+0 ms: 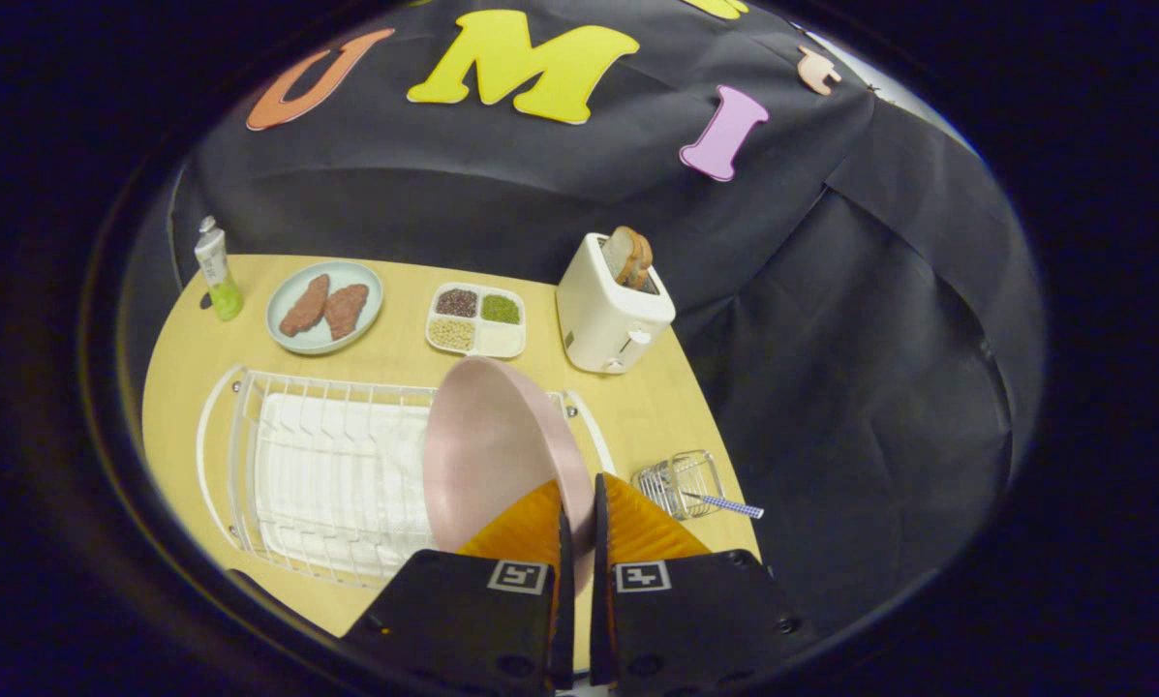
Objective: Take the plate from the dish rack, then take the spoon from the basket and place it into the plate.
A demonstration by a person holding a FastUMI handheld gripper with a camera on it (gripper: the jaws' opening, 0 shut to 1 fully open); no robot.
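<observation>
Plate (487,450) rim clamped between fingers (526,528)

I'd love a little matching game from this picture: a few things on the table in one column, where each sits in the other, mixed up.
Things:
1. pink plate
2. spoon
3. toast
4. green bottle

Places:
A. in the white toaster
B. in the wire basket
C. held between the gripper fingers, over the dish rack
D. beside the blue plate

Pairs: 1-C, 2-B, 3-A, 4-D

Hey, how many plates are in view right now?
2: a pink round plate pinched at its rim between the orange gripper fingers, above the white wire dish rack; a pale blue plate holding meat, beyond it.
</observation>
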